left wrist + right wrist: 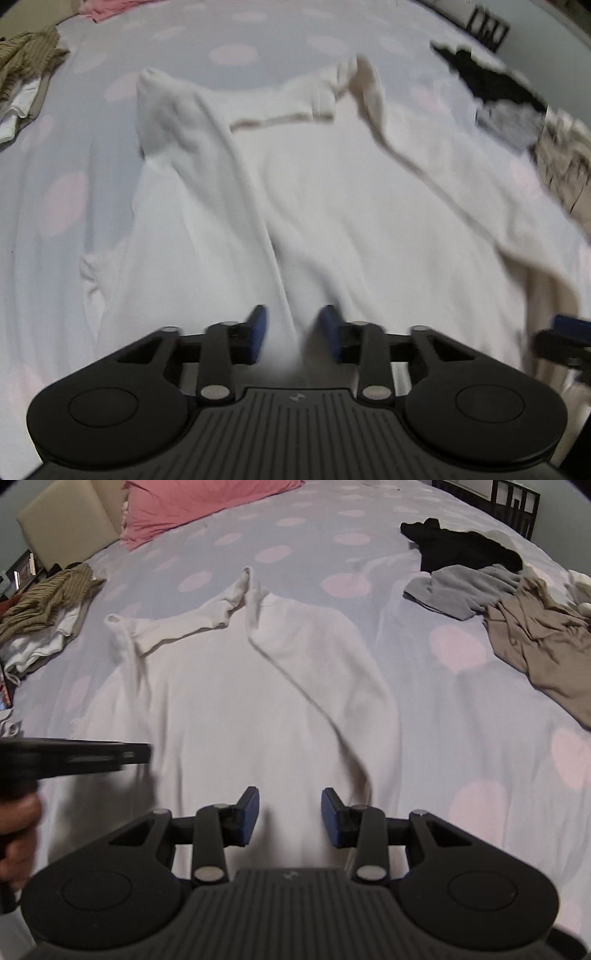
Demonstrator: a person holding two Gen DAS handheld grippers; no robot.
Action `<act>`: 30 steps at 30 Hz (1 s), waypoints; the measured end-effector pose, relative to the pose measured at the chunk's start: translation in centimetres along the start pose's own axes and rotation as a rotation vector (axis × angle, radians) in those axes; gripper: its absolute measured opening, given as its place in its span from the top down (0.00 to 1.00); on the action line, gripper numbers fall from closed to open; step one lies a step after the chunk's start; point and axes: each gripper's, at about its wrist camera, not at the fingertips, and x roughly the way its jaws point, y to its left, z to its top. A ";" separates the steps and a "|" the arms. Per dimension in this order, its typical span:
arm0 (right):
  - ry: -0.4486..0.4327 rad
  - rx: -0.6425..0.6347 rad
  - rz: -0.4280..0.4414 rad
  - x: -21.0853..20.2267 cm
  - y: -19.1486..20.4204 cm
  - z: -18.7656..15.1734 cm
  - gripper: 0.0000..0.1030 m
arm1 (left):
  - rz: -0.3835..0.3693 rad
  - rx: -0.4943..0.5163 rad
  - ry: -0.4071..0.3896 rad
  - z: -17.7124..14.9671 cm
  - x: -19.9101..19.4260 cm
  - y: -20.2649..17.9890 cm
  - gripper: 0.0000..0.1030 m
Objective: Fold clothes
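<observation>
A white long-sleeved garment point(332, 192) lies spread on the spotted bed sheet point(236, 40), sleeves folded in toward its middle. My left gripper point(293, 328) points down at its near hem, and a ridge of white cloth runs up between the blue pads point(258, 328), which press on it. The right gripper point(290, 812) hovers over the same garment point(229, 701) near its hem, jaws apart, with cloth below them but nothing pinched. It shows at the right edge of the left wrist view as a dark shape. A hand point(16, 827) holds the left gripper at the left edge of the right wrist view.
A pile of black point(458, 546), grey point(465, 587) and tan clothes point(543, 638) lies at the right of the bed. Olive striped and white garments point(48, 602) sit at the left edge. A pink pillow point(192, 506) and a beige headboard point(70, 517) are at the far end.
</observation>
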 end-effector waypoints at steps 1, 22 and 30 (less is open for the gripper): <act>-0.009 -0.009 0.000 -0.7 0.3 -0.3 0.61 | 0.013 0.012 0.005 -0.1 -0.2 0.0 0.88; -0.071 -0.018 0.055 -1.4 0.9 0.4 0.59 | 0.035 -0.074 -0.035 -0.2 -3.7 3.9 0.98; -0.062 -0.056 0.069 0.6 0.0 2.5 0.59 | 0.166 -0.430 -0.087 -3.2 -6.0 14.6 0.98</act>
